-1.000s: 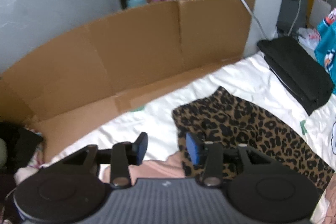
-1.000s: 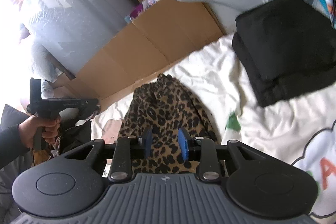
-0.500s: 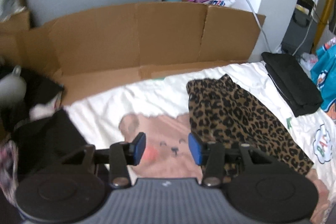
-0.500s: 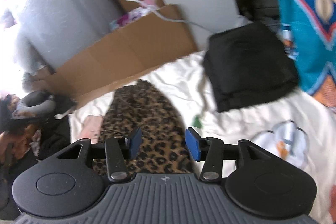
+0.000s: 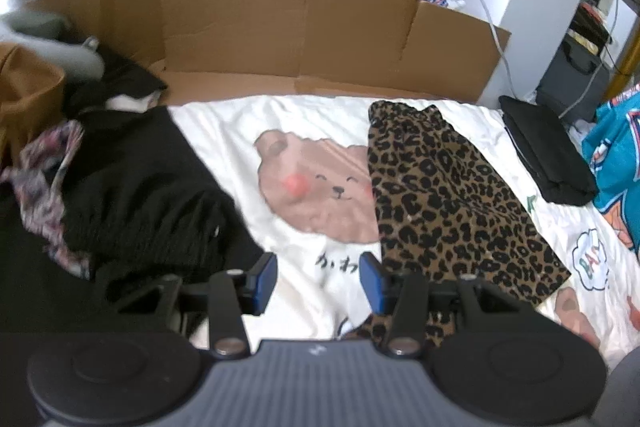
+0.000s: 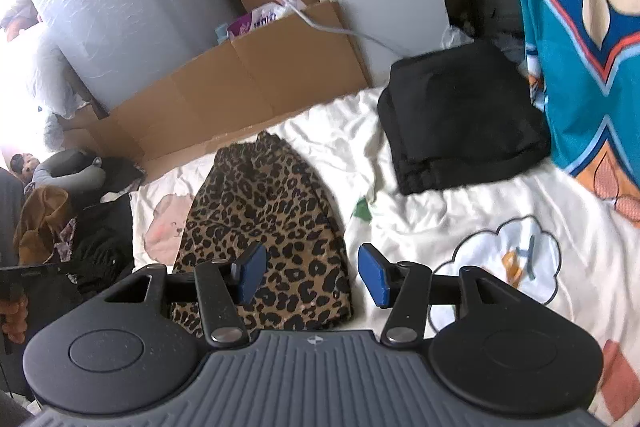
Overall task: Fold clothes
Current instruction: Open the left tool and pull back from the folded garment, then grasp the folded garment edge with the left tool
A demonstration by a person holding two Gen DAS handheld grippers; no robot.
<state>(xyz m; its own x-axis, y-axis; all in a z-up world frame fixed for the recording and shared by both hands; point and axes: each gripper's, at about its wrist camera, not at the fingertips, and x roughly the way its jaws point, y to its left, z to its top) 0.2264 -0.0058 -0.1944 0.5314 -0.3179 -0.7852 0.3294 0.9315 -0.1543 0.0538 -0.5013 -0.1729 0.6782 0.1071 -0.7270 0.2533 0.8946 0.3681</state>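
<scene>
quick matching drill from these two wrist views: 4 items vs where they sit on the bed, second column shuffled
Items:
1. leopard-print garment
2. folded black garment
3. pile of black clothes
4. teal patterned fabric

Places, as seen in the left wrist view:
A. far right edge
B. left side of the sheet
C. middle, beside the bear print
D. right, between leopard print and teal

Pairs: 1-C, 2-D, 3-B, 4-A

The bedsheet (image 5: 224, 131) bears Japanese characters "かわ" (image 5: 338, 263) at six o'clock of its printed bear (image 5: 316, 187). The cloud's (image 5: 592, 259) lettering is too blurred to read.
</scene>
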